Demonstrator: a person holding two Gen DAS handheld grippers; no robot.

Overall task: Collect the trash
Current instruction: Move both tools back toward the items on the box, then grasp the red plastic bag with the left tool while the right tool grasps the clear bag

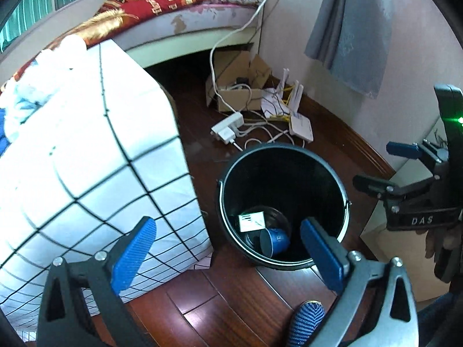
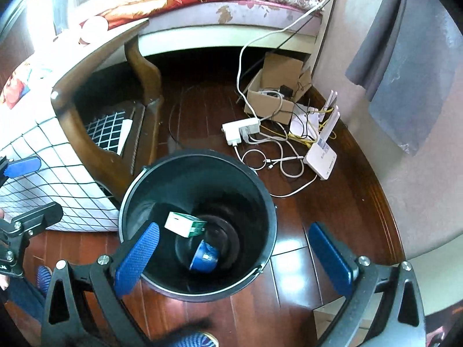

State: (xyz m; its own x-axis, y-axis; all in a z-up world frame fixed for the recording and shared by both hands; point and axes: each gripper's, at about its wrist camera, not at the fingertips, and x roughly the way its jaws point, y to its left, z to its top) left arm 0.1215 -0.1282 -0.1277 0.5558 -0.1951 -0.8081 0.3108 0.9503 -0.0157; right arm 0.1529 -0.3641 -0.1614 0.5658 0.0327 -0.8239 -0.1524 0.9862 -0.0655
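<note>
A black bucket stands on the dark wooden floor; it also shows in the right wrist view. Inside it lie a white and green carton, seen too in the right wrist view, and a blue paper cup, seen too in the right wrist view. My left gripper is open and empty above the bucket's near left rim. My right gripper is open and empty over the bucket. The right gripper also shows at the right edge of the left wrist view.
A table with a white checked cloth stands left of the bucket. A power strip, white router, cables and a cardboard box lie on the floor behind. A bed runs along the back. A grey cloth hangs on the wall.
</note>
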